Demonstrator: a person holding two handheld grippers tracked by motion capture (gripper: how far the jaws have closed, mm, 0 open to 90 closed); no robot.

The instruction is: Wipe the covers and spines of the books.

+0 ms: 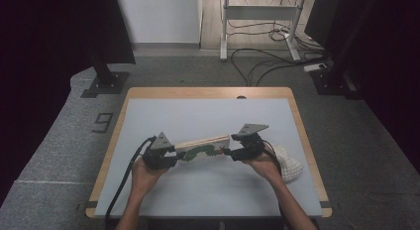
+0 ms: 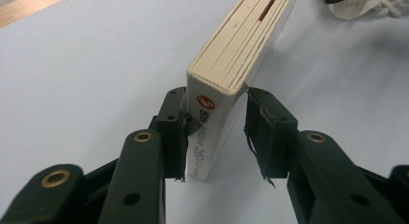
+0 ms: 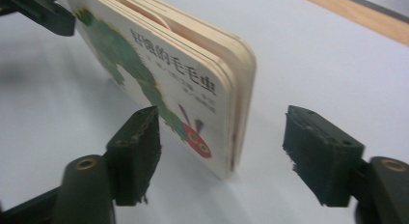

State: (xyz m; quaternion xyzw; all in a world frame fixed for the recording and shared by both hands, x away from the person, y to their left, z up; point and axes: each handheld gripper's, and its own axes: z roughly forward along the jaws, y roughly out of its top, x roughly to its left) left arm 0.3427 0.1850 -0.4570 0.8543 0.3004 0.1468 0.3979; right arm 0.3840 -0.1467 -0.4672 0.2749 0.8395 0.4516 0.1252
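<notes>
A thick board book (image 1: 203, 146) with a green caterpillar on its cover stands on its long edge on the pale table top (image 1: 198, 116), tilted slightly. My left gripper (image 1: 177, 155) is shut on the book's spine end (image 2: 212, 118), one pad on each cover. At the other end my right gripper (image 1: 229, 151) stands open around the rounded page corners (image 3: 231, 89). The left pad (image 3: 137, 142) is just off the front cover and the right pad (image 3: 318, 151) is well clear of the back. A hand holds each gripper.
A white knitted bundle (image 1: 289, 163) lies on the table just right of my right hand, also in the left gripper view (image 2: 366, 4). The table's wooden rim (image 1: 208, 92) runs along the far side. Beyond it are black stands (image 1: 106, 76) and floor cables (image 1: 262, 59).
</notes>
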